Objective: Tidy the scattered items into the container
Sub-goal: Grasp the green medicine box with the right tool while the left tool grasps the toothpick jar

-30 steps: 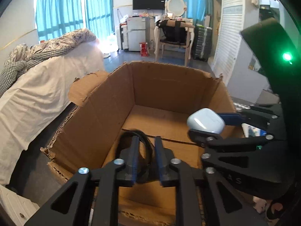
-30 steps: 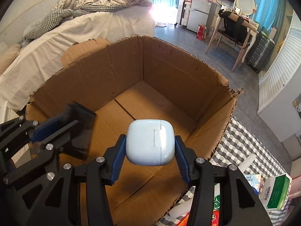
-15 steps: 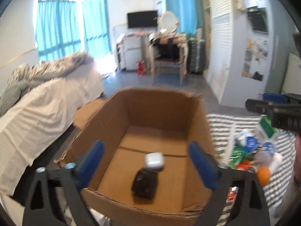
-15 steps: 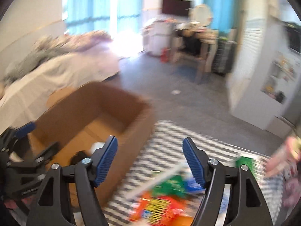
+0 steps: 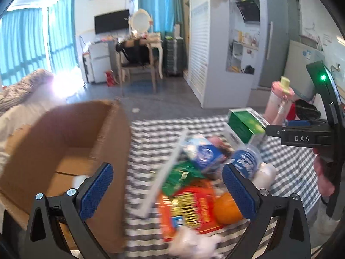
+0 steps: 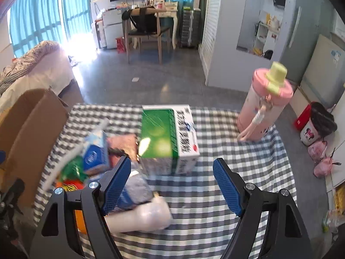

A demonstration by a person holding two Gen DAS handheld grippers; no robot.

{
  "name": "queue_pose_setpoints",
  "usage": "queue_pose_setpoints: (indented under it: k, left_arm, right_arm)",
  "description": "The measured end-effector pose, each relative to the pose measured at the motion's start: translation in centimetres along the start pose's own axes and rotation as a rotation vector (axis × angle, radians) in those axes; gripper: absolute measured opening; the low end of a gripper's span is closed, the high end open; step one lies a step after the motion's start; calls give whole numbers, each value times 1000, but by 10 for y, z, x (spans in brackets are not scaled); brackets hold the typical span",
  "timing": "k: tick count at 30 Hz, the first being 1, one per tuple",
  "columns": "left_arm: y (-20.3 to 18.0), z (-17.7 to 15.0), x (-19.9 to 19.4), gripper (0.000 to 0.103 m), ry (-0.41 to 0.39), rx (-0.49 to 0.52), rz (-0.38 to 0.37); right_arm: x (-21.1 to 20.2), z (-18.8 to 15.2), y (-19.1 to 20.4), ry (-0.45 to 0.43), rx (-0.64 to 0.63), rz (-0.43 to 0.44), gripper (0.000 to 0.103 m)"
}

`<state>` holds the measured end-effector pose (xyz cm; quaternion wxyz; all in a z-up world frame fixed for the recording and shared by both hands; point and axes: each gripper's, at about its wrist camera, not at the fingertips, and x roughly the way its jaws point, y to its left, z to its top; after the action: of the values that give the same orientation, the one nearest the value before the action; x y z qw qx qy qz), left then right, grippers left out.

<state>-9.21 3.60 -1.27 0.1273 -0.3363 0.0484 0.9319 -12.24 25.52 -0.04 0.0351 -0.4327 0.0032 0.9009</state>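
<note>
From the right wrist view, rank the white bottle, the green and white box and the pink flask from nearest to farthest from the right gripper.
1. White bottle: lying on the checked cloth, just beside the right gripper, by its left finger.
2. Green and white box: straight ahead of the open jaws, mid-table.
3. Pink flask: upright at the far right corner of the table.

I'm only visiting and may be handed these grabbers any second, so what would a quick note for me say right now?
Left gripper: open, empty. Right gripper: open, empty; its jaws have just been opening.
Cardboard box: at the table's left end; a white item shows inside.
Left: green box, blue packets, orange snack bag, orange, white roll on the checked cloth. Pink bottle upright, far right.
</note>
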Motion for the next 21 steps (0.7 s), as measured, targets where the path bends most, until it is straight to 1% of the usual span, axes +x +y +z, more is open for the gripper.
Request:
queue_pose_setpoints:
  k: [4, 7, 9, 11, 14, 21]
  left_arm:
    - [-24, -1, 22, 103, 50, 25, -17]
    - [-41, 1, 30, 103, 65, 67, -31]
    - [-49, 3, 35, 103, 71, 92, -44]
    - [-55, 3, 40, 103, 78, 112, -54]
    - [-60, 3, 50, 103, 101, 128, -68]
    - [-68, -1, 64, 103, 128, 161, -120]
  right_arm:
    - [22, 6, -13, 32, -18, 35, 78]
    - [36, 11, -10, 48, -40, 75, 79]
    - [44, 15, -8, 57, -50, 100, 88]
    - [51, 19, -5, 61, -60, 111, 91]
    - [63, 20, -1, 86, -71, 113, 92]
    - [76, 22, 0, 113, 0, 138, 92]
